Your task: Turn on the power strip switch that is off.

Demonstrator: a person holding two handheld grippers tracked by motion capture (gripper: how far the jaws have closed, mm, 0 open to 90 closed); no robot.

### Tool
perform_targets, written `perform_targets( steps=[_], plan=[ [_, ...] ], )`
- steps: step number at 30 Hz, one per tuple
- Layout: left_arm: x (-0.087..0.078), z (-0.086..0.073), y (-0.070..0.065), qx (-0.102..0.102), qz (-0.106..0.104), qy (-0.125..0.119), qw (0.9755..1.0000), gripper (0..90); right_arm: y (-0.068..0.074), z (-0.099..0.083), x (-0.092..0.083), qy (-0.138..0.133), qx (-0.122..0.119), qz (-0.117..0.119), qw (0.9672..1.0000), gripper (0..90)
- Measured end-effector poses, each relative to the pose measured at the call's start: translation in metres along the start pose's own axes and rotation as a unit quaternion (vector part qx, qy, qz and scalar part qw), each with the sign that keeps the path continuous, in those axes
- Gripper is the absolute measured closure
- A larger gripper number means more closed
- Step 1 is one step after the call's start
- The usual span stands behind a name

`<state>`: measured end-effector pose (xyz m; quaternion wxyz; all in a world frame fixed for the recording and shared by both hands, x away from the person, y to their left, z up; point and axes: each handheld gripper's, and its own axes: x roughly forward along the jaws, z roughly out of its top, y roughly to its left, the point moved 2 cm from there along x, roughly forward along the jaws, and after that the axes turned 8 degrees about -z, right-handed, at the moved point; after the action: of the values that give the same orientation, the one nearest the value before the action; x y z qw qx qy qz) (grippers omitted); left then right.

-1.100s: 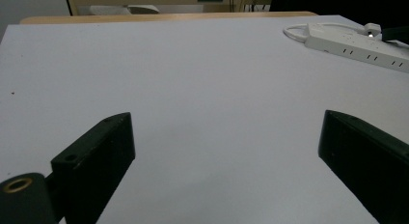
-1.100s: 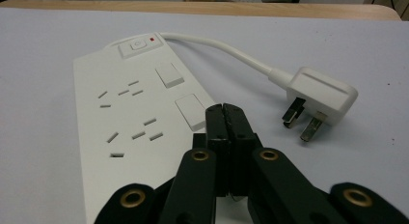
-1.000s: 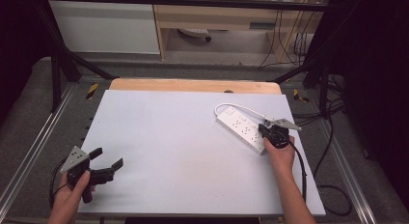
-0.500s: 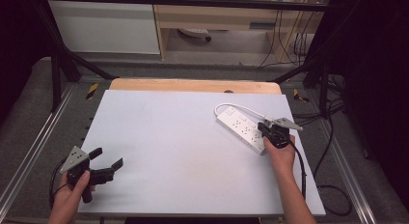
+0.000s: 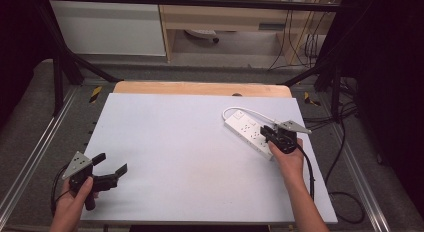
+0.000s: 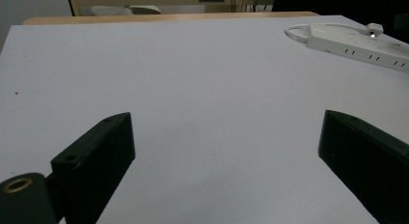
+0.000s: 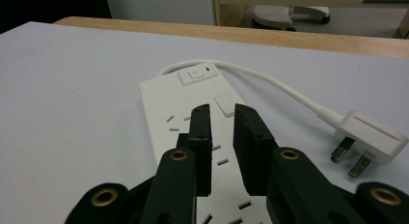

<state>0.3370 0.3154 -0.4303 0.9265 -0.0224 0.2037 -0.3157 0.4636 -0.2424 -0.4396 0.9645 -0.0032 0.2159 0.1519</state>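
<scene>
Power strip (image 5: 250,133) lies flat at the table's (image 5: 175,157) two o'clock, socket face up, cord looped to its loose plug (image 7: 369,134), so it sits ready for plugging. Right gripper (image 5: 270,134) hovers over its sockets, jaws a narrow slit with nothing between them; they have just been opening from shut. Left gripper (image 5: 112,169) waits at eight o'clock, jaws wide and empty, parked as before.
</scene>
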Motion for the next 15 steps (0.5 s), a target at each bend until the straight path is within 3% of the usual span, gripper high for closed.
perform_targets(
  steps=[15],
  plan=[
    [0.0004,0.0000,-0.0008,0.001,-0.001,0.001,1.0000,5.9,0.0041,0.0024,-0.0073,0.015,-0.004,0.016,0.9997,58.5]
  ],
)
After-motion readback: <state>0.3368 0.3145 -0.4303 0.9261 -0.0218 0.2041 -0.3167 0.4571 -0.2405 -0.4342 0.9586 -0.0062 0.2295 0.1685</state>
